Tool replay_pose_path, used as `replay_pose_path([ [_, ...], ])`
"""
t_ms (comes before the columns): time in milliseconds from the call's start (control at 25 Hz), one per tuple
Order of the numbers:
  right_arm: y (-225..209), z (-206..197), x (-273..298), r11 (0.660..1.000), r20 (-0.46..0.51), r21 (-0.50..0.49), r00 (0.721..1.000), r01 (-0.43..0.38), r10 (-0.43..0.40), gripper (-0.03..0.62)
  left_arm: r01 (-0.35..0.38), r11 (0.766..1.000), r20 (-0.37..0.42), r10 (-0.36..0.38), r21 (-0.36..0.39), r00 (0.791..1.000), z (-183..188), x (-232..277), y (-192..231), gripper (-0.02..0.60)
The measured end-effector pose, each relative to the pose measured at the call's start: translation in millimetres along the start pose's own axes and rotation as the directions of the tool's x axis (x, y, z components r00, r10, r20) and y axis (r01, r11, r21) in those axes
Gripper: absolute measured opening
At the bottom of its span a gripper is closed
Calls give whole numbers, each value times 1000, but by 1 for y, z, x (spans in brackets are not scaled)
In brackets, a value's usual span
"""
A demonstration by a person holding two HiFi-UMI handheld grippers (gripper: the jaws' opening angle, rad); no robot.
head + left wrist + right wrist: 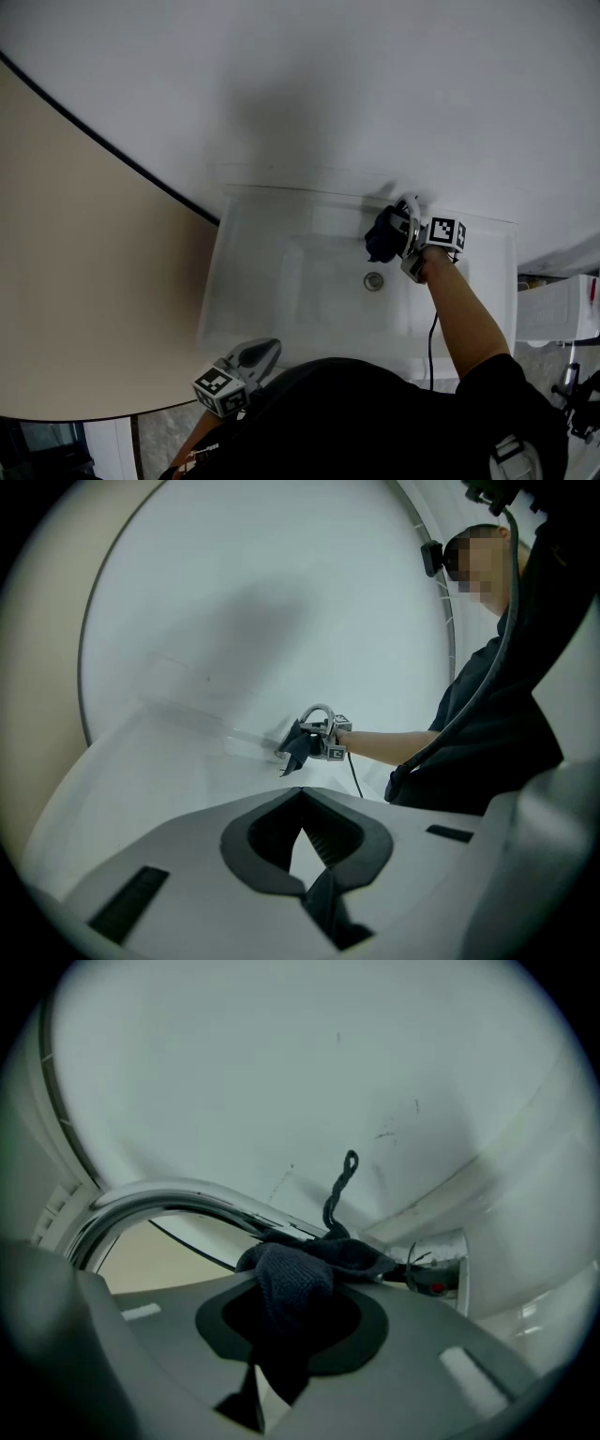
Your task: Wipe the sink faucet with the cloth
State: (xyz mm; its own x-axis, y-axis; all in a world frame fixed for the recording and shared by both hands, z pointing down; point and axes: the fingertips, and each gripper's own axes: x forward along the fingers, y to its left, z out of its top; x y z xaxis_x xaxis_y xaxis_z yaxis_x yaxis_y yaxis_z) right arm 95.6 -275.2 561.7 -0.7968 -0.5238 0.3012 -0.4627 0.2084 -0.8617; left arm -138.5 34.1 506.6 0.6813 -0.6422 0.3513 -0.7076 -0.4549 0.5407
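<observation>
Fingers [169, 1363], R gripper [281, 1327], clamp cloth [292, 1283] at faucet [159, 1199], wht sink [281, 281], wall [375, 84]

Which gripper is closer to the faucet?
Right. The right hand-held gripper, holding the dark cloth, is right beside the faucet at the back of the sink. The left hand-held gripper sits shut and empty at the sink's front edge, well away.

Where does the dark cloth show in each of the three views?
Head view: cloth right of centre, at the back edge of the sink.
Left gripper view: near centre, small and far, cloth at the faucet.
Right gripper view: low centre, cloth between the jaws of the right gripper.
Shared landmark: the curved chrome faucet, plain in both gripper views.
</observation>
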Motion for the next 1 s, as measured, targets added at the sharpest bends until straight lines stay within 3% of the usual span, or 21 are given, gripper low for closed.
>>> replay_pose_path([
  [120, 14, 5, -10, 992, 30, -115, 998, -43, 47, 74, -10, 1000, -6, 10, 18, 1000, -1, -2, 3, 0],
  [200, 41, 12, -23, 961, 63, -242, 986, -135, 154, 74, -4, 1000, -4, 4, 22, 1000, -1, -2, 1, 0],
  [320, 76, 19, -38, 882, 45, -402, 957, -246, 287, 74, 4, 1000, 5, -4, 6, 1000, 3, 1, -4, 0],
  [400, 80, 17, -43, 828, 4, -498, 954, -257, 299, 72, 9, 1000, -2, -9, 6, 1000, 2, 3, -5, 0],
  [520, 82, 8, -54, 719, -76, -636, 950, -281, 303, 69, 12, 1000, -23, -11, 29, 1000, 4, 5, -6, 0],
  [640, 82, -7, -66, 616, -200, -719, 945, -322, 260, 67, 11, 1000, -23, -10, 28, 1000, 4, 6, -5, 0],
  [840, 71, -33, -84, 479, -359, -800, 928, -362, 101, 66, 28, 999, -31, -28, 25, 999, 2, 13, -9, 0],
  [960, 60, -58, -92, 387, -458, -825, 888, -412, -31, 66, 36, 999, -35, -35, 37, 999, 2, 18, -4, 0],
  [1000, 56, -73, -94, 378, -489, -820, 869, -429, -76, 67, 38, 999, -32, -37, 27, 999, 3, 20, -4, 0],
])
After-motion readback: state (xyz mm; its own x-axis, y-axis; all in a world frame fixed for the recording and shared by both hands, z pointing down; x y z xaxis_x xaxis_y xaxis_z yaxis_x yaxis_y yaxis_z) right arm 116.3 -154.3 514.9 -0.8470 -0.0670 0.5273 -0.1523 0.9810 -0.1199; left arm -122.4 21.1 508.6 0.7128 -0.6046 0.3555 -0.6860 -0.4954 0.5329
